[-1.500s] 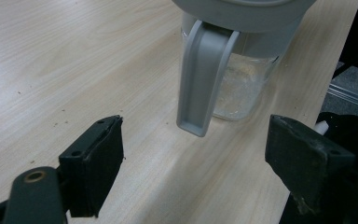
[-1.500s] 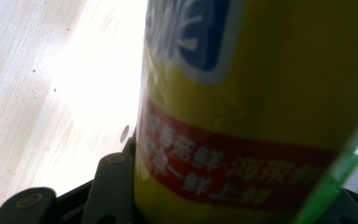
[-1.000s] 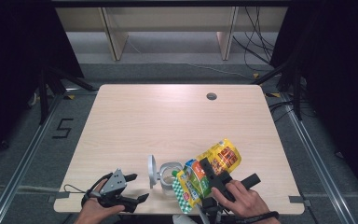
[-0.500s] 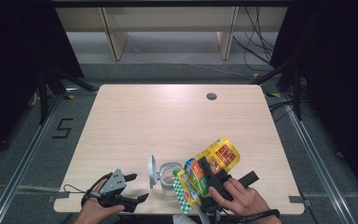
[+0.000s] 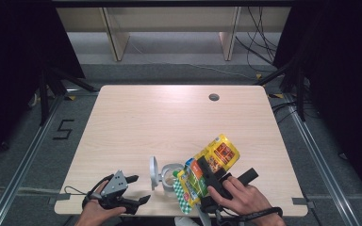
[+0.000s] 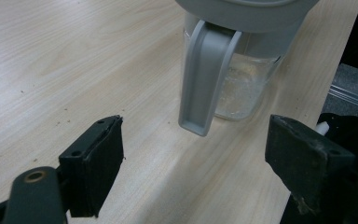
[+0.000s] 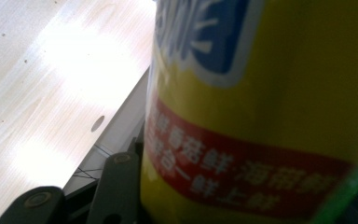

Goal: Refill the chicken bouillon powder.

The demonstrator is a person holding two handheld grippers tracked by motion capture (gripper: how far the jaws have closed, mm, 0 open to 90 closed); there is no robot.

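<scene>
Light wood table (image 5: 160,122) w/ cable hole (image 5: 213,97), grey floor, left gripper (image 5: 134,189) open, right gripper (image 5: 207,181) clamping yellow bag (image 5: 217,153)

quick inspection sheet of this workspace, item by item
surface: light wood table, round hole near its far edge, a few fine specks.
job's things: yellow packet tilted over a clear jar with grey hinged lid open; grains lie in the jar's bottom.
clutter: nothing seen.
grippers: right gripper shut on the yellow packet; left gripper open, aimed at the jar, apart from it.
cables: black cables on the floor beyond the table, more at its right side; one trails from the left gripper.
surroundings: grey floor, a 5 marked at left, dark curtains, floor rails.
</scene>
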